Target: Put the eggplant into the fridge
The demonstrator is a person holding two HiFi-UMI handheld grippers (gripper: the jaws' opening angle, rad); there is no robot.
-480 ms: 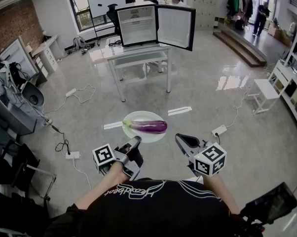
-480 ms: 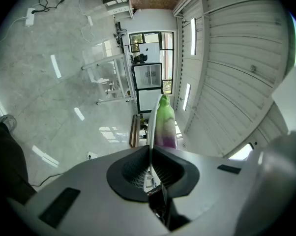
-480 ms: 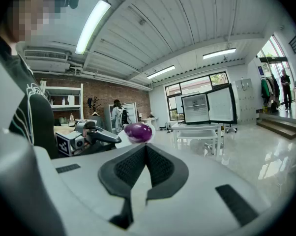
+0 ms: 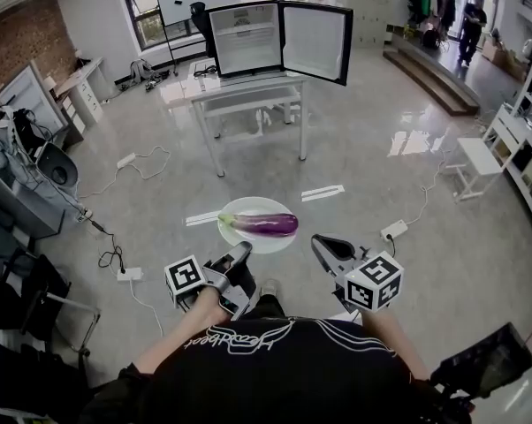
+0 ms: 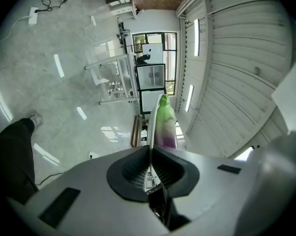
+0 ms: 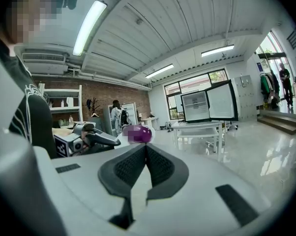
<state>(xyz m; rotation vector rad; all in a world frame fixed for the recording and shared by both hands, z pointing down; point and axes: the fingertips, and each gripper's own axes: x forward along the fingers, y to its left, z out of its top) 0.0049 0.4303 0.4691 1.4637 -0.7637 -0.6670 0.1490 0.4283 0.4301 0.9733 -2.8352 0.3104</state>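
Note:
A purple eggplant (image 4: 264,224) with a green stem end lies on a white plate (image 4: 248,242) held in the air in front of me. My left gripper (image 4: 246,249) is rolled on its side and shut on the plate's near rim. In the left gripper view the rim (image 5: 150,127) runs out from between the jaws (image 5: 151,147), with the eggplant (image 5: 163,124) just beyond. My right gripper (image 4: 316,240) is shut with nothing in it, its tip close beside the plate's right edge. I cannot tell whether it touches. In the right gripper view the eggplant's end (image 6: 138,133) sits just over the jaws (image 6: 146,145). The small fridge (image 4: 248,38) stands open on a table ahead.
The fridge door (image 4: 315,42) swings out to the right over the white table (image 4: 248,91). Cables and power strips (image 4: 129,274) lie on the floor at the left, another strip (image 4: 393,231) at the right. Tape strips (image 4: 322,193) mark the floor. A white stool (image 4: 478,168) and shelves stand at the right.
I have stepped a little towards the fridge table, and a shoe now shows below the plate. Plate, eggplant and both grippers keep the same places relative to each other.

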